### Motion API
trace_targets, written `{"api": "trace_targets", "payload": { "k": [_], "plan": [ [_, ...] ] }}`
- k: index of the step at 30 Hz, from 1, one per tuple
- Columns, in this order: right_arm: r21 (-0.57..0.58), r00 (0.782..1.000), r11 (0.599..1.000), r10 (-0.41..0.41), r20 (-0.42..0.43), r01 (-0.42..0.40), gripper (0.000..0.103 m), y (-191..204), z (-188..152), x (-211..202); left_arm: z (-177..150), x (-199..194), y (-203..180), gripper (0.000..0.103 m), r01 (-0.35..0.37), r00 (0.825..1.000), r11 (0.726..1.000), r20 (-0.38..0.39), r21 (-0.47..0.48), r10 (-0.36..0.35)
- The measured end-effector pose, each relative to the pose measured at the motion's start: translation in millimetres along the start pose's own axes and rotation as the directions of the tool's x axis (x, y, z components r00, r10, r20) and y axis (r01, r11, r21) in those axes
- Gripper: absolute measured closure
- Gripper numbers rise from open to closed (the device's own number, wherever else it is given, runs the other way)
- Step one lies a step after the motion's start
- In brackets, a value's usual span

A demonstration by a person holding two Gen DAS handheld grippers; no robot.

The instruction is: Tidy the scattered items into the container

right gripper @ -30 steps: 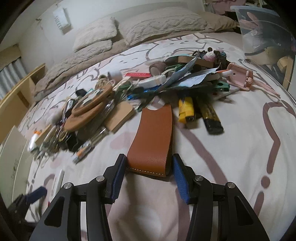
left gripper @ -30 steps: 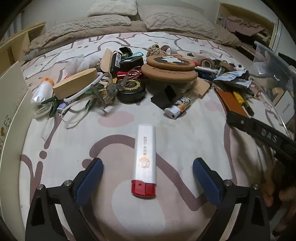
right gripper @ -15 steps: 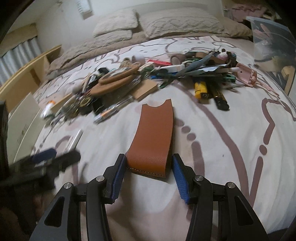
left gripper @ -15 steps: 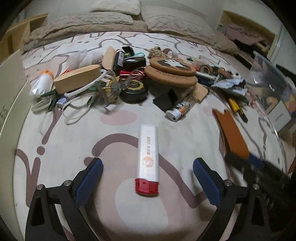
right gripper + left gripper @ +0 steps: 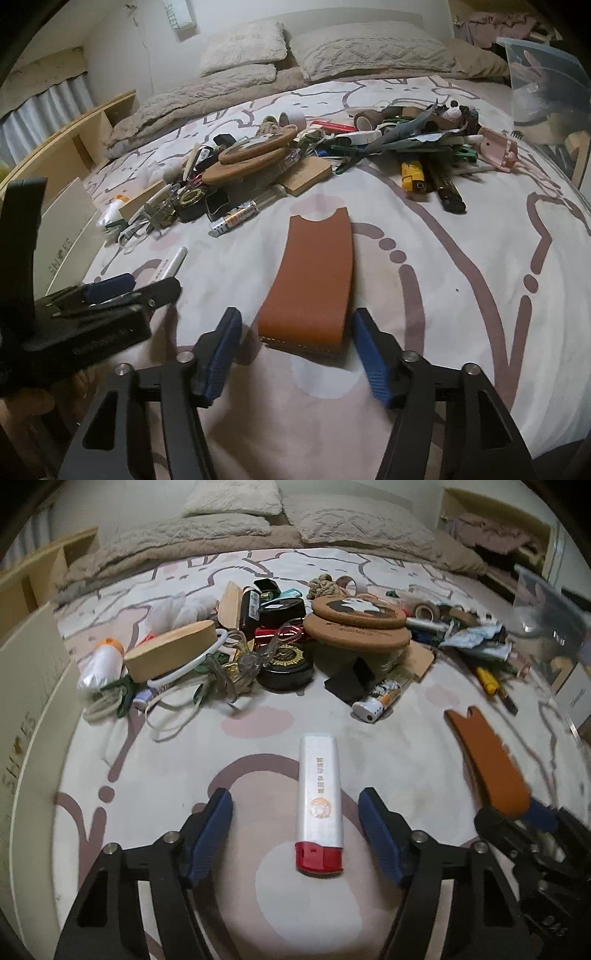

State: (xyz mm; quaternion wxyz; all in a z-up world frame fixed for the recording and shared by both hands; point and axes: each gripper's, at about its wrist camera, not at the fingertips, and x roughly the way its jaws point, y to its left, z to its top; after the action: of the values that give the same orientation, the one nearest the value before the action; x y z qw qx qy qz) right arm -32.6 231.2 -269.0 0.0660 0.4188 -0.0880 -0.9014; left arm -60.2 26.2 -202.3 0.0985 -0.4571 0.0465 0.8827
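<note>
A white lighter with a red end [image 5: 320,805] lies on the patterned bedspread between the fingers of my left gripper [image 5: 295,838], which is open and apart from it. A brown leather case [image 5: 310,288] lies between the fingers of my right gripper [image 5: 295,354], whose jaws stand open beside its near end without touching. The case also shows in the left wrist view [image 5: 487,764]. A clear plastic container [image 5: 546,85] stands at the far right of the bed. The left gripper shows in the right wrist view [image 5: 122,288].
A pile of scattered items fills the middle of the bed: cork coasters [image 5: 356,624], a wooden block [image 5: 170,650], a black round tin [image 5: 286,664], a patterned lighter [image 5: 380,699], a yellow lighter [image 5: 412,173], a pink case [image 5: 496,149]. A white board [image 5: 26,686] stands at left.
My right gripper has let go of the brown case and its jaws have widened. My left gripper's jaws have narrowed around the white lighter. The right gripper came closer to the left one.
</note>
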Motion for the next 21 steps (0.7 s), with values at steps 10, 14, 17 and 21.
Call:
{"api": "trace_targets", "payload": {
  "k": [10, 14, 17, 21],
  "plan": [
    [-0.039, 0.994, 0.994, -0.105, 0.031, 0.106, 0.039, 5, 9, 14, 2, 1, -8, 0.058, -0.003, 1.000, 0.999, 0.016, 0.047, 0.002],
    [-0.087, 0.988, 0.985, -0.146, 0.046, 0.149, 0.039, 11, 8, 20, 1, 0, -14, 0.067, 0.013, 1.000, 0.998, 0.014, 0.059, -0.014],
    [-0.098, 0.986, 0.982, -0.157, 0.057, 0.162, 0.039, 11, 10, 23, 2, 0, -14, 0.070, 0.028, 1.000, 0.998, 0.011, 0.054, -0.028],
    [-0.092, 0.986, 0.983, -0.154, 0.066, 0.160, 0.041, 8, 12, 24, 2, 0, -12, 0.072, 0.052, 0.999, 0.998, 0.015, 0.028, -0.053]
  ]
}}
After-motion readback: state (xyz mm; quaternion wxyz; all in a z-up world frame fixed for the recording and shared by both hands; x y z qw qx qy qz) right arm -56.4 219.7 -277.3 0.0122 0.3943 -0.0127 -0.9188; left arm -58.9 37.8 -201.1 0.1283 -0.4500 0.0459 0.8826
